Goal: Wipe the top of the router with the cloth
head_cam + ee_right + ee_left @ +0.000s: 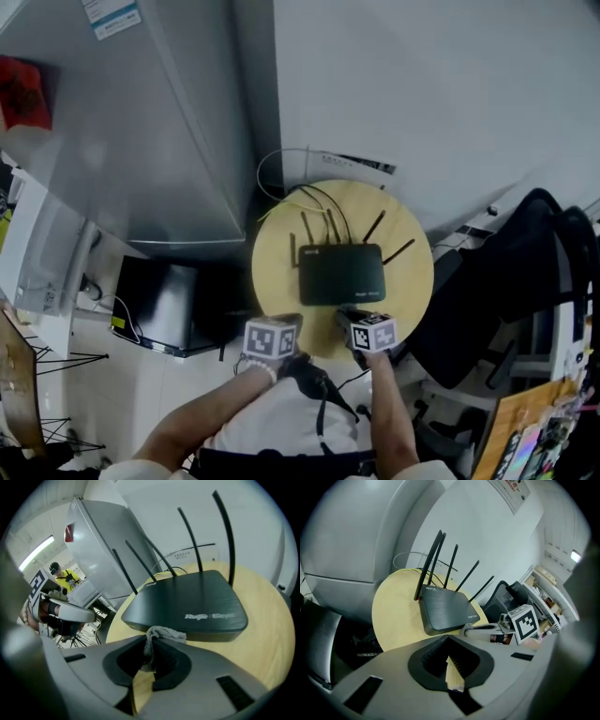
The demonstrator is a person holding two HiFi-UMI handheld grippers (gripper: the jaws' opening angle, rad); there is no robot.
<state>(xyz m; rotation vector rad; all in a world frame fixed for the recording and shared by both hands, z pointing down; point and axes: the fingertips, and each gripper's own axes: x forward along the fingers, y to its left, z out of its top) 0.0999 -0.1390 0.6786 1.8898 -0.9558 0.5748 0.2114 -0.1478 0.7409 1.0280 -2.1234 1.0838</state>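
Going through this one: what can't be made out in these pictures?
Cloth: right gripper view shows only a tuft; the rest is pinched inside the right gripper's jaws.
Head view: the marker cube covers those jaws and the cloth.
Router print: too small in head view.

Grey left gripper (449,652) and right gripper (151,649) carry black-and-white marker cubes (270,337).

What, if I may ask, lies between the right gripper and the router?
Only the grey cloth, pinched in the right gripper; the right gripper view shows it.
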